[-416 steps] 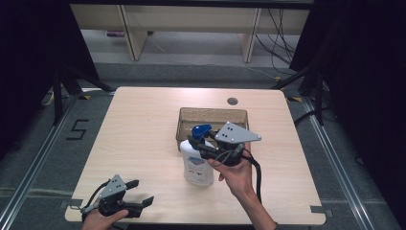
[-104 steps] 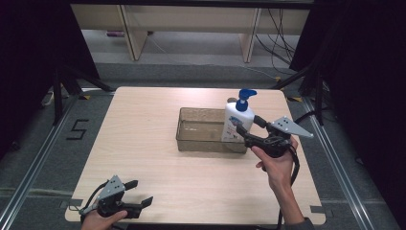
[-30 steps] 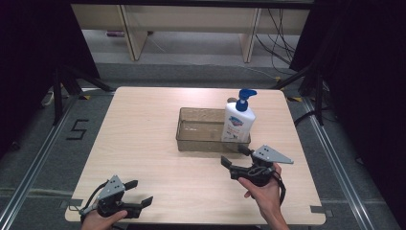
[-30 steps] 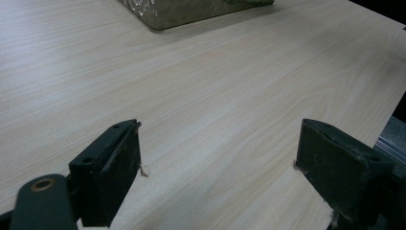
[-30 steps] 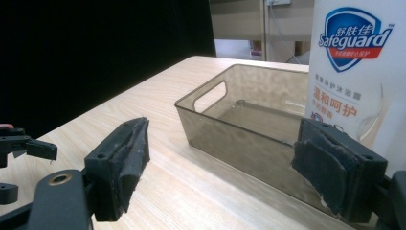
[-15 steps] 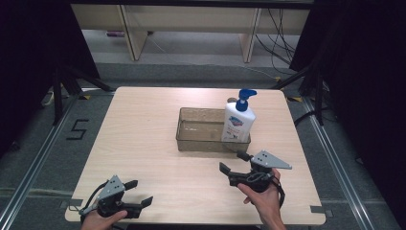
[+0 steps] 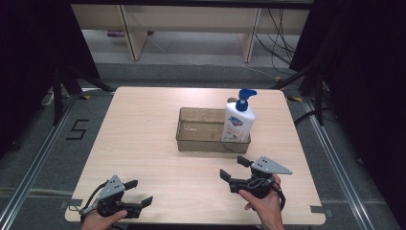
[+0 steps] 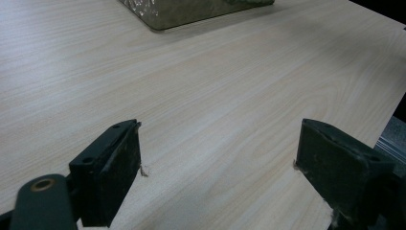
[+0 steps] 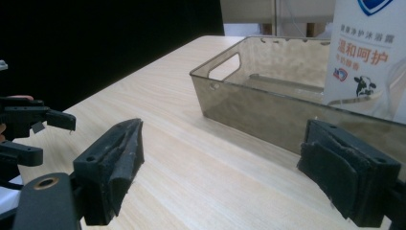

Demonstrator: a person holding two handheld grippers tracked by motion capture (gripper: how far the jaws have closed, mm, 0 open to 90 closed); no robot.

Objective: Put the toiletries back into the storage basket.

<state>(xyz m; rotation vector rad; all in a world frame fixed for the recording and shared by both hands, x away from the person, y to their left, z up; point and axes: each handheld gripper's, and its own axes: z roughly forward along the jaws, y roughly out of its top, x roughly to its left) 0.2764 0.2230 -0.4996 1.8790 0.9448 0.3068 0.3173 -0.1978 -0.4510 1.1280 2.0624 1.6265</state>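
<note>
Both tools rest spread and empty: left tool (image 7: 139,194), right tool (image 7: 233,168). The bottle (image 7: 238,123) stands in the bin (image 7: 191,143); placing looks finished, nothing more needed.

Bare table (image 7: 143,134) before tray (image 7: 191,143) and bottle (image 7: 238,125)

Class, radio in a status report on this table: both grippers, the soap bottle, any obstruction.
Left gripper open, empty. Right gripper open, empty. Soap bottle upright in right end of tray. Nothing in the way.
</note>
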